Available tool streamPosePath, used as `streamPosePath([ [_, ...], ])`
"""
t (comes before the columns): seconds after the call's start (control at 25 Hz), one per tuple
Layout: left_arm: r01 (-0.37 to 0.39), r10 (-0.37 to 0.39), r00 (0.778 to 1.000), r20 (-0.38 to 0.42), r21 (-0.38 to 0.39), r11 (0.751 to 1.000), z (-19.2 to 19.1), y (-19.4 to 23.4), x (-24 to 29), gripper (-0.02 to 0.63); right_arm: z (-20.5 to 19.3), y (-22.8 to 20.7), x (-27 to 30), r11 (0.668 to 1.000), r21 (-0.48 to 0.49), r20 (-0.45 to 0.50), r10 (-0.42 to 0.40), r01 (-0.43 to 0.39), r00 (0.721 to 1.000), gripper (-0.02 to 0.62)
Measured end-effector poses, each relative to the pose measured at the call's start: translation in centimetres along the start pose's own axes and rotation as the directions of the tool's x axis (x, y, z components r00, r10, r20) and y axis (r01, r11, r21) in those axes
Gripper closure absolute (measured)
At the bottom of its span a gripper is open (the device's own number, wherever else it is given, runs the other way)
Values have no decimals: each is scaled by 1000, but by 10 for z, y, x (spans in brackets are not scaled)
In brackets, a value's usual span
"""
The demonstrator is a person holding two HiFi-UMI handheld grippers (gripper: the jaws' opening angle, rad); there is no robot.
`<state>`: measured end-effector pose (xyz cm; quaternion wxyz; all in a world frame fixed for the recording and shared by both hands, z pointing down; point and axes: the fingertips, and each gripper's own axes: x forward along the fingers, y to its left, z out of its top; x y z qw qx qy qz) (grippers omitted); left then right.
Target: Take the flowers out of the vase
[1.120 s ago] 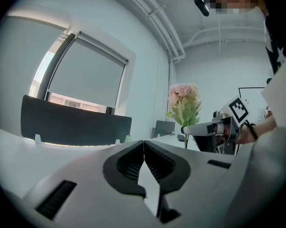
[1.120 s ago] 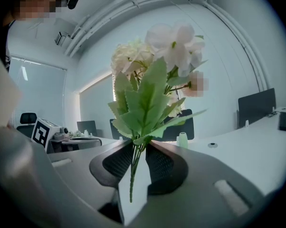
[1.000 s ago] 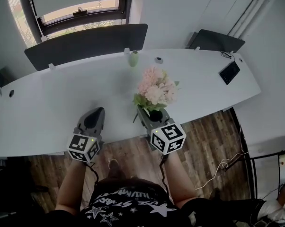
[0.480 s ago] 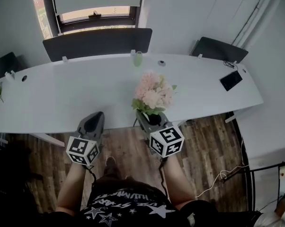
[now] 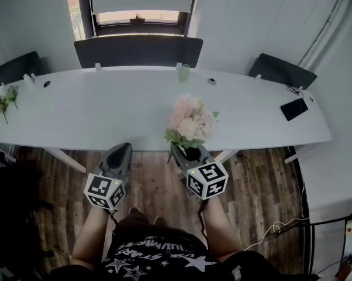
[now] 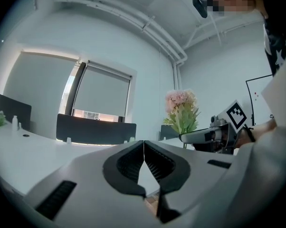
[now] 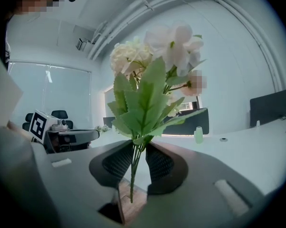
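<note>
Head view: flowers (image 5: 190, 119), one pink-and-cream bunch, carried in the right tongs (image 5: 183, 151) just off the near edge of the desk (image 5: 106, 110).
Right tongs part-closed, pinching the green stems. The bunch is upright, over the wood floor (image 5: 152, 174). Left tongs (image 5: 121, 151) closed tight, empty. No vase in sight, so removal looks done; the next move likely calls for a bare patch of desk and a gentle release. Desk: long, white, curved, bearing a small green bottle (image 5: 184, 73), a dark flat device (image 5: 295, 109) and dark divider panels (image 5: 138, 51). Blinded window (image 5: 140, 17) behind.
</note>
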<state>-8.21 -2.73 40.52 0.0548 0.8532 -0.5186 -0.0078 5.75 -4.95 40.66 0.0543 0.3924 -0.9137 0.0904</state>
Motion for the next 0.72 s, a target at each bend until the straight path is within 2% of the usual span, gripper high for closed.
streamPosePath([
  [0.24, -3, 3, 1000, 5, -20, 1000, 4, 8, -6, 597, 3, 3, 2, 1000, 17, 10, -16, 16, 1000, 512],
  [0.44, 8, -8, 1000, -12, -6, 1000, 2, 10, -13, 597, 5, 4, 5, 999, 27, 16, -32, 32, 999, 512],
  [0.72, 32, -32, 999, -26, -2, 999, 4, 28, -26, 597, 5, 27, 18, 999, 19, 0, -42, 42, 999, 512],
])
